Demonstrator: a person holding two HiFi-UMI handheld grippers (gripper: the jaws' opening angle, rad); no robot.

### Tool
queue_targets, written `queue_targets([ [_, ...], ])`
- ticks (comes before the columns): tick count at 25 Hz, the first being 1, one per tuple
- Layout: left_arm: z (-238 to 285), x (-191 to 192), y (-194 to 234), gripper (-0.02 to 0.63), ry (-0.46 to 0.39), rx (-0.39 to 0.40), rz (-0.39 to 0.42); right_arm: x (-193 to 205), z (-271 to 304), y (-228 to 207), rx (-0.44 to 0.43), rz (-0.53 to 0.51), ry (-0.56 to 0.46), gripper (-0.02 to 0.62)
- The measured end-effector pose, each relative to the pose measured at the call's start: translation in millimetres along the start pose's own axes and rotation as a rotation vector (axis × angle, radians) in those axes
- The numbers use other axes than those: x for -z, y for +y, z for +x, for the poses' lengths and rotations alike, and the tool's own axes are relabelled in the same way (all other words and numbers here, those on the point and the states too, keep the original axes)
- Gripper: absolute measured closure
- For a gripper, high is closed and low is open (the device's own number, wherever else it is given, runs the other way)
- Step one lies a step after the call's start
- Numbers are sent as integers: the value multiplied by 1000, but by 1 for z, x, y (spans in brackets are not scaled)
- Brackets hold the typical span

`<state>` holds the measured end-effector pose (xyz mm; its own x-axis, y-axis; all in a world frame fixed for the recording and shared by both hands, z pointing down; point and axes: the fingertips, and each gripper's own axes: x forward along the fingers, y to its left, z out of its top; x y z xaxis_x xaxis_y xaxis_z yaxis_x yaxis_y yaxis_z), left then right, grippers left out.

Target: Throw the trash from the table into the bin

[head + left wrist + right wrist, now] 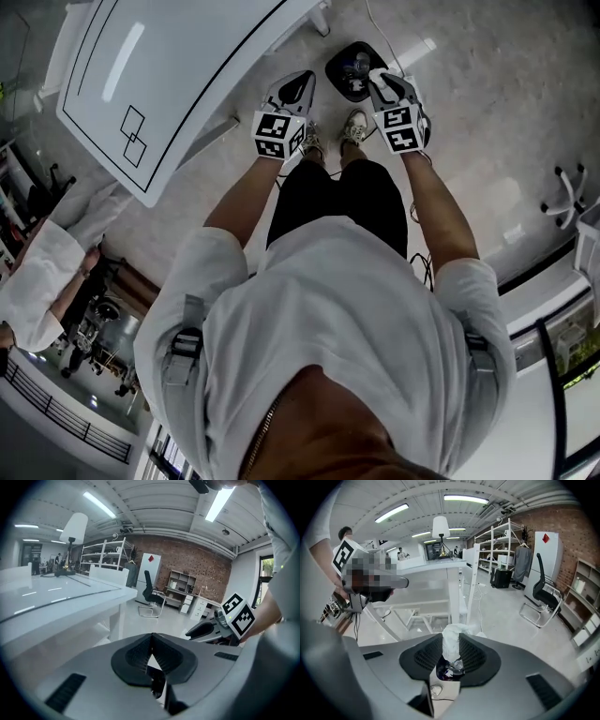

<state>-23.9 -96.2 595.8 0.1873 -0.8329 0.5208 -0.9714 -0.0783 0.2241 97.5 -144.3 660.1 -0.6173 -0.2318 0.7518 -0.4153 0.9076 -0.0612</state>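
Looks soft and light, easy to squash: wad (451, 645) pinched by its middle in right gripper (379, 79), poking past the tips, bin (349, 73) just below. Clenched and empty: left gripper (151, 643).

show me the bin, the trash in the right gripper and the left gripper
bin (332, 75): head view, its dark rim on the left side
white crumpled trash (451, 643): right gripper view, middle of the wad between the jaws
left gripper (151, 641): left gripper view, where its shut jaws meet

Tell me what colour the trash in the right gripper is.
White. The crumpled wad shows best in the right gripper view.
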Motion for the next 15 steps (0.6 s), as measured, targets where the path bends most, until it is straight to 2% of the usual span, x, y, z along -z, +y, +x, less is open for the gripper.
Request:
queue_targets([
  [5, 29, 59, 18, 595, 61, 13, -9, 54, 57, 2, -9, 21, 53, 485],
  [15, 102, 202, 59, 595, 147, 39, -13, 207, 206, 4, -26, 51, 188, 483],
])
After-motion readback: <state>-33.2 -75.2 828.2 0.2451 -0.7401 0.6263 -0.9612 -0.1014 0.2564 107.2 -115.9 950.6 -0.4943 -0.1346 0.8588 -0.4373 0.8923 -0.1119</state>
